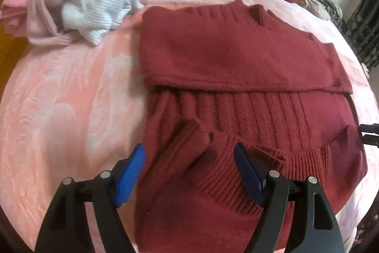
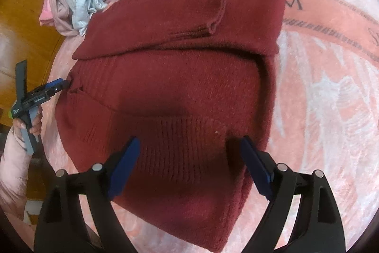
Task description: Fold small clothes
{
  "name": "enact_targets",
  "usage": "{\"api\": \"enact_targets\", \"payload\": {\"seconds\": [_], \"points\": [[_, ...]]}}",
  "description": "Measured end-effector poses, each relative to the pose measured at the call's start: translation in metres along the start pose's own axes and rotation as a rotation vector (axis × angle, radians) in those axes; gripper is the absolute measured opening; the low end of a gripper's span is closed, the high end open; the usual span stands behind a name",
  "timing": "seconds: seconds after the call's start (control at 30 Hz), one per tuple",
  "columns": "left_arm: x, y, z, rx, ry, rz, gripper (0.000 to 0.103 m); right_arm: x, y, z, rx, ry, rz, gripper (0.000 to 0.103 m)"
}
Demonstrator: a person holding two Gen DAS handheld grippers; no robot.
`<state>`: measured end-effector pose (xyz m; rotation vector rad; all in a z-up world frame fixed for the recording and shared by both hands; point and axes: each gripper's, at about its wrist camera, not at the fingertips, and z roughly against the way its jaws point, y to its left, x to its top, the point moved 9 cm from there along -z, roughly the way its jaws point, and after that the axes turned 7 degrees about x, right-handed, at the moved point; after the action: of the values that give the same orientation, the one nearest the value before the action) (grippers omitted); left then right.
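Pink patterned blanket (image 1: 71,98) on a bed, dark red sweater (image 1: 236,58) lying folded across it. Left gripper (image 1: 189,172) hangs spread over its ribbed hem, nothing pinched. Right view: right gripper (image 2: 189,165) also spread wide above the sweater, empty.

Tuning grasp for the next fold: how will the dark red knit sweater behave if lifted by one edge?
The dark red knit sweater will probably sag: its folded layer drapes limply. The fuzzy ribbed knit should grip rather than slip. It looks thick, so likely weighty.
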<state>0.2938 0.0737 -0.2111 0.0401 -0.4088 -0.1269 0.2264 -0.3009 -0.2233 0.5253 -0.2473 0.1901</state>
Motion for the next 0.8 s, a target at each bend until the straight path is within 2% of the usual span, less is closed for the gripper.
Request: {"api": "enact_targets", "payload": {"seconds": [0.27,0.3,0.37,0.4,0.47,0.5,0.53,0.57,0.6,0.63,0.67,0.73,0.8], "points": [[-0.008,-0.010,-0.012,0.012,0.029,-0.032,0.078,-0.006,0.001,-0.012,-0.026,0.027,0.042,0.087],[-0.009,-0.011,-0.013,0.014,0.031,-0.035,0.077,-0.007,0.003,-0.013,-0.035,0.027,0.054,0.085],[-0.011,-0.011,-0.014,0.022,0.032,-0.042,0.074,-0.010,0.003,-0.014,-0.068,0.031,0.083,0.076],[-0.012,-0.011,-0.014,0.028,0.029,-0.044,0.071,-0.011,0.004,-0.014,-0.081,0.032,0.097,0.068],[-0.014,-0.010,-0.014,0.045,0.025,-0.048,0.056,-0.012,0.005,-0.014,-0.099,0.031,0.108,0.062],[-0.015,-0.010,-0.013,0.045,0.023,-0.048,0.053,-0.012,0.004,-0.014,-0.109,0.029,0.107,0.056],[-0.016,-0.010,-0.012,0.044,0.020,-0.045,0.047,-0.013,0.003,-0.013,-0.114,0.028,0.106,0.047],[-0.017,-0.009,-0.012,0.047,0.018,-0.044,0.040,-0.014,0.003,-0.012,-0.114,0.027,0.103,0.043],[-0.018,-0.009,-0.010,0.054,0.015,-0.045,0.038,-0.015,0.002,-0.010,-0.109,0.027,0.100,0.034],[-0.018,-0.009,-0.009,0.057,0.012,-0.047,0.031,-0.017,0.003,-0.010,-0.100,0.029,0.097,0.022],[-0.019,-0.008,-0.008,0.062,0.009,-0.049,0.023,-0.019,0.003,-0.009,-0.089,0.033,0.094,0.016],[-0.022,-0.006,-0.005,0.058,0.007,-0.043,0.015,-0.021,0.006,-0.006,-0.077,0.020,0.096,0.008],[-0.025,-0.003,0.001,0.032,0.005,-0.013,0.012,-0.024,0.010,0.002,-0.047,-0.003,0.094,0.006]]}}
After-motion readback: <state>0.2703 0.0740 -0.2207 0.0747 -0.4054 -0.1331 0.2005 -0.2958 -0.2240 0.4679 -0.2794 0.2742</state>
